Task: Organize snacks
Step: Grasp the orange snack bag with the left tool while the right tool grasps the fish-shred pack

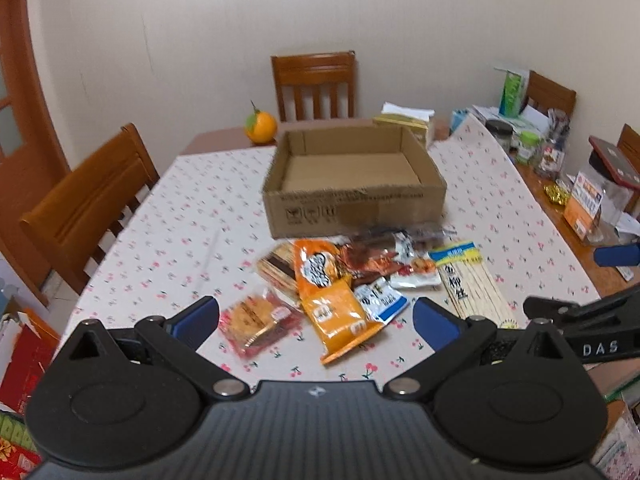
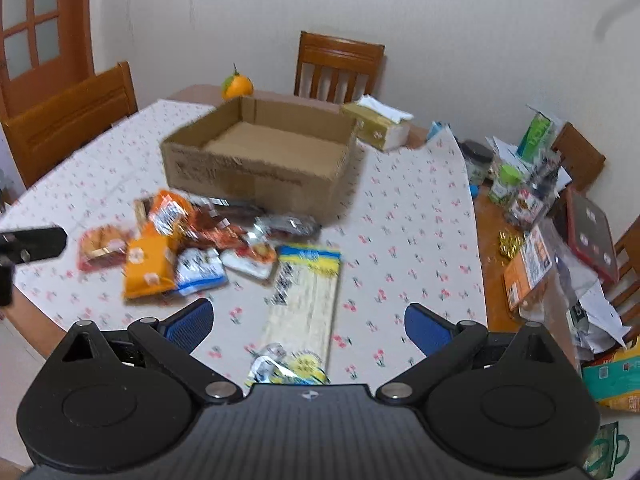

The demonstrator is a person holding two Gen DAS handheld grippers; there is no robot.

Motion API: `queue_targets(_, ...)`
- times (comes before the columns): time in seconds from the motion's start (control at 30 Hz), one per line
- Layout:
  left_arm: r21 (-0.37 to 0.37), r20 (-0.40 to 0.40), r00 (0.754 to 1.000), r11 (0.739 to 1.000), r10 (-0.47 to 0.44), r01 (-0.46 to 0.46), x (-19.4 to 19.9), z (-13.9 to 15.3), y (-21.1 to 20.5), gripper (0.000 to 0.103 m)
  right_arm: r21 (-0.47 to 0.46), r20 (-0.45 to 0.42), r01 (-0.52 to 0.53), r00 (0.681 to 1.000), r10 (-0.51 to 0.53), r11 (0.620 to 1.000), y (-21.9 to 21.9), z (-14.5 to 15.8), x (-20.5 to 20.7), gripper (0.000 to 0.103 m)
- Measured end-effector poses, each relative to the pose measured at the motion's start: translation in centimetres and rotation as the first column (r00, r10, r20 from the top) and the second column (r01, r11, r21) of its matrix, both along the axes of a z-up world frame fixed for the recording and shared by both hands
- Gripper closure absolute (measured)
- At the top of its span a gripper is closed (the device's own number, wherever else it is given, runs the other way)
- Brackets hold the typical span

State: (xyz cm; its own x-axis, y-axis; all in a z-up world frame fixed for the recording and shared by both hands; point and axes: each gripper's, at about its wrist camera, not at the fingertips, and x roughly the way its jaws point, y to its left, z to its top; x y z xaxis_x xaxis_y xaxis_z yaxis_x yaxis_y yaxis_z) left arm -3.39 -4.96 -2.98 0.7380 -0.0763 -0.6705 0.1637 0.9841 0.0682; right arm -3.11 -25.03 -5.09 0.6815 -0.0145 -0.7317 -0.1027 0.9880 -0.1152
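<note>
We count one cardboard box (image 1: pixel 354 184), shallow and open-topped, nothing in it, standing toward the far edge of the table (image 1: pixel 160 240), which is covered by a cherry-print cloth.

Snack pile, lying just before the box's near wall:
- red cracker packet (image 1: pixel 258 324), at the pile's left end;
- orange packet (image 1: pixel 340 320), beside it toward the near edge;
- second orange packet (image 1: pixel 318 268), partly over a striped wafer pack (image 1: pixel 276 274);
- blue-and-white sachet (image 1: pixel 380 300), touching the orange packet;
- white sachet (image 1: pixel 416 270) and dark red wrappers (image 1: pixel 368 260), closest to the box;
- long pale packet with blue-yellow header (image 1: pixel 474 284), at the right end, running toward the near edge.

An orange (image 1: pixel 261 126) sits at the far edge; a tissue pack (image 1: pixel 406 120) sits just behind the box.

Our left gripper (image 1: pixel 316 320) hovers over the pile, blue pads spread, holding nothing. Our right gripper (image 2: pixel 308 324) hangs above the long pale packet's near end, likewise spread and empty.
</note>
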Motion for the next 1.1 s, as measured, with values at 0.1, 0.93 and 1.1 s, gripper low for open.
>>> queue_targets(0.1,0.001,-0.029,1.000,1.000,-0.010,0.010,0.8,-1.2,-0.2,0.001,0.008,-0.032,0.017,0.999,-0.017,1.000,-0.8,-2.4,0.2,0.000)
queue_targets(0.93,-0.002,-0.163,0.979,0.993,-0.120,0.122,10.7,-6.3,0.4,0.001,0.076,-0.209,0.073,0.976,-0.056,0.994,-0.3,-11.6,9.2,0.000)
queue_targets(1.1,0.017,-0.189,0.979,0.997,-0.070,0.074,11.5,-7.8,-0.1,0.001,0.078,-0.208,0.000,0.978,0.016,0.997,-0.7,-11.7,9.8,0.000)
